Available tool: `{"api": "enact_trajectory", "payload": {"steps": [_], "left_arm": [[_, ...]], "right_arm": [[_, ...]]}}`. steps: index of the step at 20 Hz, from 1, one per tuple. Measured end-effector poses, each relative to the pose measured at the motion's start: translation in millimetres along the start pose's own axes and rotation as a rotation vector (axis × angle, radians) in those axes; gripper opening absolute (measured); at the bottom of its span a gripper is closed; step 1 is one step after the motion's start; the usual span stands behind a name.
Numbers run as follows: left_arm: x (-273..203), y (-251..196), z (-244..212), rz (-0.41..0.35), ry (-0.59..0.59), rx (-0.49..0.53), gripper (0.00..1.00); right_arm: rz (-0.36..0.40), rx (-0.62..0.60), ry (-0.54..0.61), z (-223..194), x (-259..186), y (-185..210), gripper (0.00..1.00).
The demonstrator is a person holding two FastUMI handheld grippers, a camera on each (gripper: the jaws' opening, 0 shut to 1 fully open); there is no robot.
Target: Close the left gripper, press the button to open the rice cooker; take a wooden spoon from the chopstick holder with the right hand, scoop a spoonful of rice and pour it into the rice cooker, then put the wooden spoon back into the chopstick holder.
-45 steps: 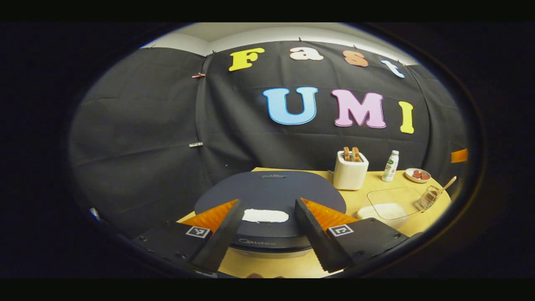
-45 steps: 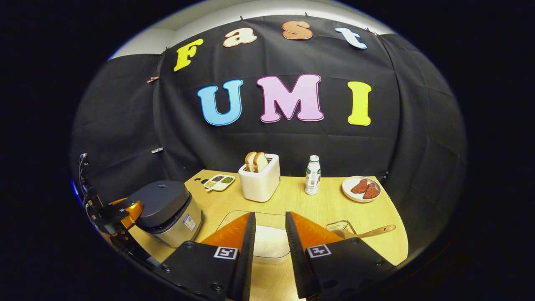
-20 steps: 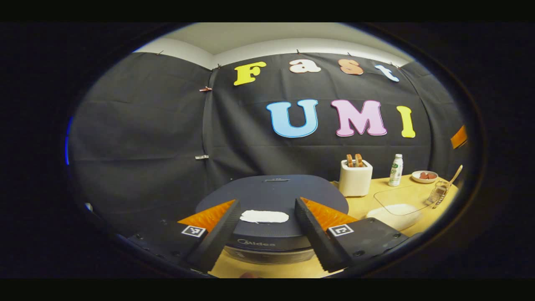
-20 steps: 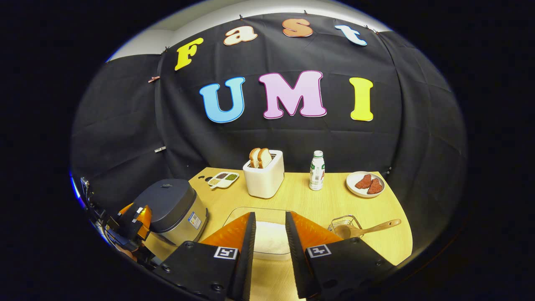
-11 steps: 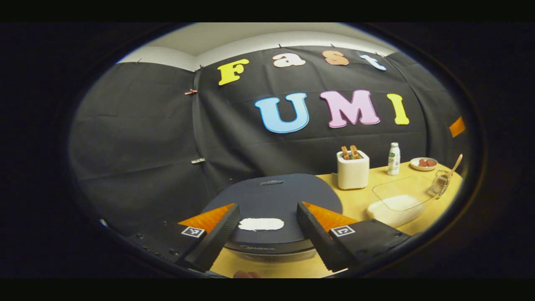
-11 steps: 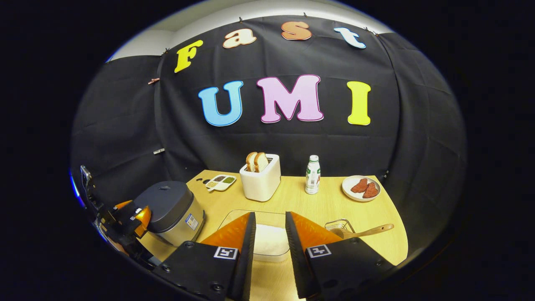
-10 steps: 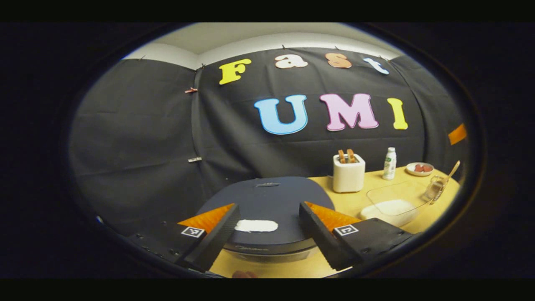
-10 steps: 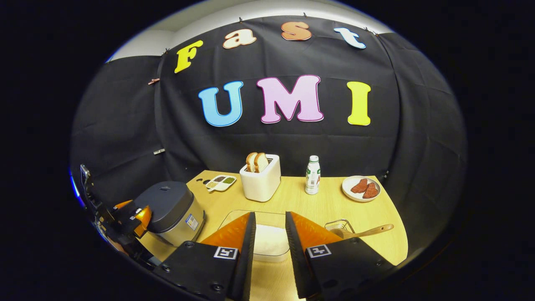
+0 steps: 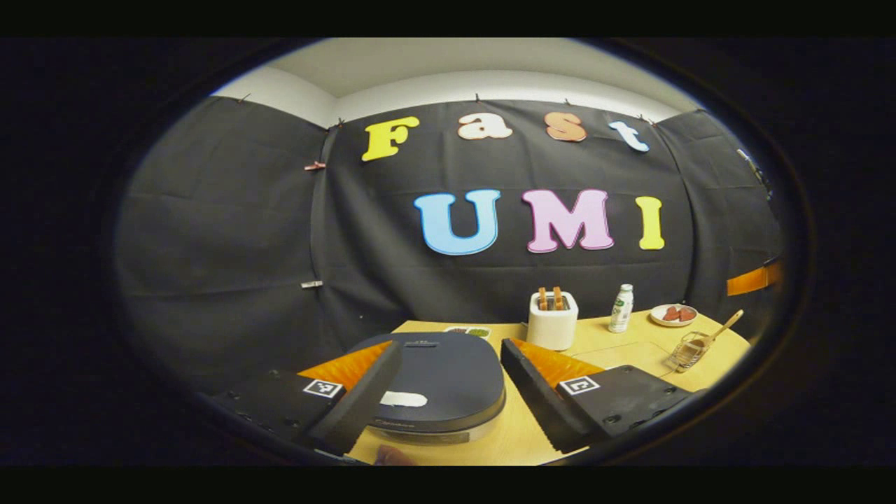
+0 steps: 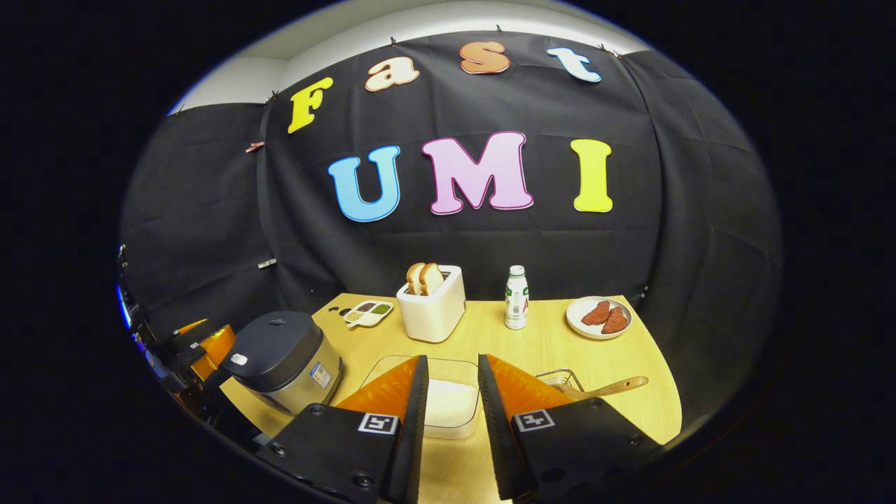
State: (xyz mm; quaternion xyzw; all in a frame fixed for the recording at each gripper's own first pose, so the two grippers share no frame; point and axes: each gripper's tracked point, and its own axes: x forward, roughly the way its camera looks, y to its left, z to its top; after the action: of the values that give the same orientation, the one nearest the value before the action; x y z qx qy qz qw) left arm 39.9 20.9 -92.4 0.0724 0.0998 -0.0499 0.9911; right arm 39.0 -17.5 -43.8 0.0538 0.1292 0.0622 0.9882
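At the table's near left corner the rice cooker (image 9: 437, 388) stands with its lid down, and in the left gripper view its front is partly hidden behind the left gripper (image 9: 448, 392), whose fingers stand wide apart on either side of the lid and touch nothing; the pale button (image 9: 403, 400) on the lid's front edge peeks out just beside the left finger. A small rounded shape at the bottom edge of that view, below the cooker, is cut off and may be a fingertip, though it is too little to tell. In the right gripper view the left gripper (image 10: 199, 350) sits at the far left, close to the rice cooker (image 10: 280, 360), much of it lost in the dark edge. The right gripper (image 10: 448, 413) is held low over the table's (image 10: 546, 343) front, level and pointing toward the back wall, its fingers a short way apart with nothing between them. They cover the near sides of the clear box of rice (image 10: 448, 402). The wire chopstick holder (image 10: 560, 380) is half hidden behind the right finger, and the wooden spoon (image 10: 609, 387) rests in it, its handle slanting out to the right.
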Motion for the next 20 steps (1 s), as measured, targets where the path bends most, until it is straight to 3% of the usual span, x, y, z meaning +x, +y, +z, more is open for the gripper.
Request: {"api": "enact_trajectory", "payload": {"steps": [4,5,8,11,14,17,20], "left_arm": [[-24,-15,47,0.0,-0.073,-0.075,0.99],[-28,-17,58,0.006,-0.081,-0.086,0.94],[-46,-26,77,0.04,-0.082,-0.072,0.96],[-70,-62,88,0.007,-0.106,-0.076,0.98],[-85,-83,88,0.006,-0.102,-0.073,0.97],[-93,-102,92,-0.012,-0.101,-0.074,0.97],[-98,-115,98,-0.029,-0.127,-0.063,0.97]], "right_arm": [[-0.005,-0.033,-0.029,5,-8,-9,0.45],[-0.006,-0.036,-0.035,6,-12,-11,0.48],[-0.017,-0.031,-0.056,9,-17,-19,0.5],[-0.011,-0.023,-0.052,3,-23,-22,0.76],[-0.023,-0.021,-0.073,5,-31,-32,0.77],[-0.052,-0.02,-0.119,14,-41,-46,0.93],[-0.054,-0.013,-0.155,21,-49,-56,0.99]]}}
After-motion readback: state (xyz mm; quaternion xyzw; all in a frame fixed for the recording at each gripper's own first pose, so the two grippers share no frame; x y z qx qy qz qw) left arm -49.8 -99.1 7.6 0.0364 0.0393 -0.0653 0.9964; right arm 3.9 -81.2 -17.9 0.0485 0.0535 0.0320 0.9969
